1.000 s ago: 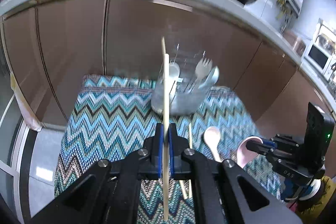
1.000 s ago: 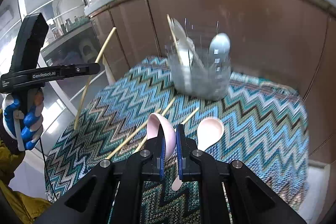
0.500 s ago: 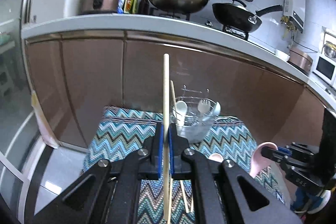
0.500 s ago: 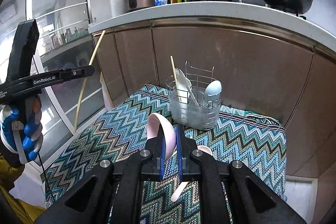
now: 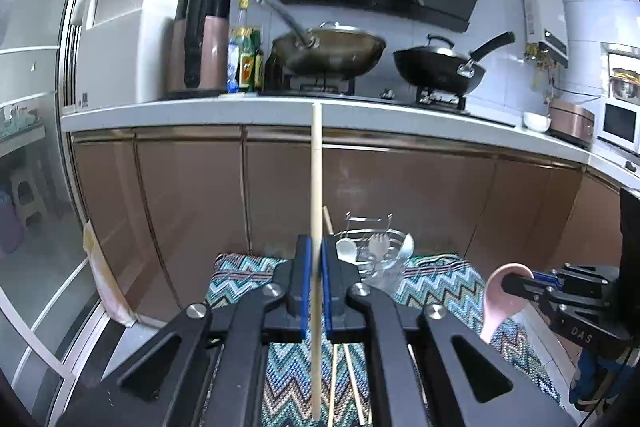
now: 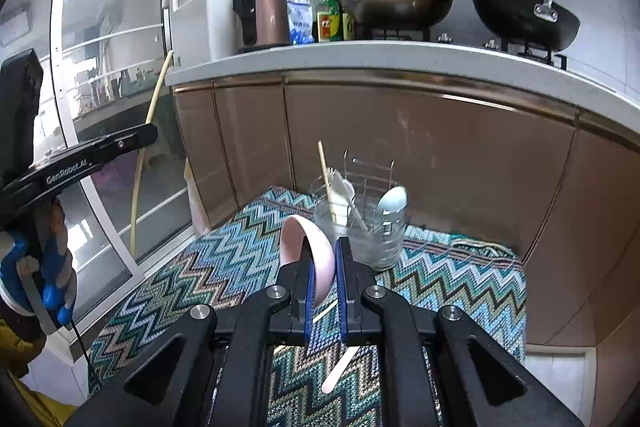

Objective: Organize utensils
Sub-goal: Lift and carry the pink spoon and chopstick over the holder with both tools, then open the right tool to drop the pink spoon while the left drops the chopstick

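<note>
My left gripper (image 5: 315, 269) is shut on a wooden chopstick (image 5: 316, 195) that stands upright, held high above the zigzag mat (image 5: 440, 283). My right gripper (image 6: 323, 269) is shut on a pink spoon (image 6: 308, 247), bowl up; it also shows in the left wrist view (image 5: 500, 295). The clear utensil holder (image 6: 362, 223) stands at the mat's far edge with a chopstick, white spoons, a fork and a pale blue spoon in it. Two loose chopsticks (image 5: 340, 383) and another pale spoon (image 6: 340, 367) lie on the mat below.
Brown cabinet fronts (image 6: 440, 155) rise right behind the mat under a white counter (image 5: 240, 111). A wok (image 5: 328, 51), a black pan (image 5: 440, 67), bottles and a flask stand on it. A glass sliding door (image 6: 100, 107) is at the left.
Both grippers have risen and pulled back from the holder with their utensils still held. The view has lifted from the mat to the counter and stove.
</note>
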`<state>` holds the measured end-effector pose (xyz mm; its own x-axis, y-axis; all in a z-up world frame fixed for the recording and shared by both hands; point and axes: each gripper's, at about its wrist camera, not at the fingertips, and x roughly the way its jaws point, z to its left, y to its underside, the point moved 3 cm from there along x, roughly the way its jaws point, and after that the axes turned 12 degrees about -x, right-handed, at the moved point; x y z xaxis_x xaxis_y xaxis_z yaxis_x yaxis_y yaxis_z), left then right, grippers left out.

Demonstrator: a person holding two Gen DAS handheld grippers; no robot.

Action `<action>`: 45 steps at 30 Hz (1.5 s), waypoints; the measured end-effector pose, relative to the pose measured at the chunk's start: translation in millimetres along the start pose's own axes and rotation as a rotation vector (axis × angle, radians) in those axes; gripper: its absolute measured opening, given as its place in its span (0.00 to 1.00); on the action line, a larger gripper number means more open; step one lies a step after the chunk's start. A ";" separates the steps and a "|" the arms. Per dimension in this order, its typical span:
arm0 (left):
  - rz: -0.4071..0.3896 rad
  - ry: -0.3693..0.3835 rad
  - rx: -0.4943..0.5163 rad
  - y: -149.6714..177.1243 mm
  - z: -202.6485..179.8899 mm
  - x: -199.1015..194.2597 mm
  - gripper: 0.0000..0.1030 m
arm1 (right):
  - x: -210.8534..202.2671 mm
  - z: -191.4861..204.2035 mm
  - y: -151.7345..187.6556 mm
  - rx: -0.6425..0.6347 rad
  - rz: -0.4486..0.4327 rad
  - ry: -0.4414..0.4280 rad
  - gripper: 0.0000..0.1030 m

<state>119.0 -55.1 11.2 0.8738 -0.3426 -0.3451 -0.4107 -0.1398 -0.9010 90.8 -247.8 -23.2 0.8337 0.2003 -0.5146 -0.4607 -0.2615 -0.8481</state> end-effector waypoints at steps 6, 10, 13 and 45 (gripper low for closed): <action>-0.024 0.023 0.000 -5.6 -7.6 -2.2 0.04 | -9.3 -7.8 -12.5 0.009 -0.044 0.024 0.09; -0.035 0.040 -0.021 -12.1 -8.6 2.7 0.04 | -11.3 -15.2 -23.5 0.006 -0.075 0.047 0.09; -0.045 0.064 -0.053 -23.0 -8.2 10.7 0.04 | -8.9 -23.7 -34.9 0.001 -0.095 0.072 0.09; -0.213 -0.014 -0.326 4.2 2.9 254.0 0.04 | 165.8 -98.7 -55.6 -0.071 -0.145 0.343 0.09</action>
<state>340.0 -140.0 -81.0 0.9509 -0.2615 -0.1652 -0.2792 -0.4952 -0.8227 284.6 -293.2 -48.9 0.9477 -0.0842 -0.3080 -0.3184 -0.3210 -0.8919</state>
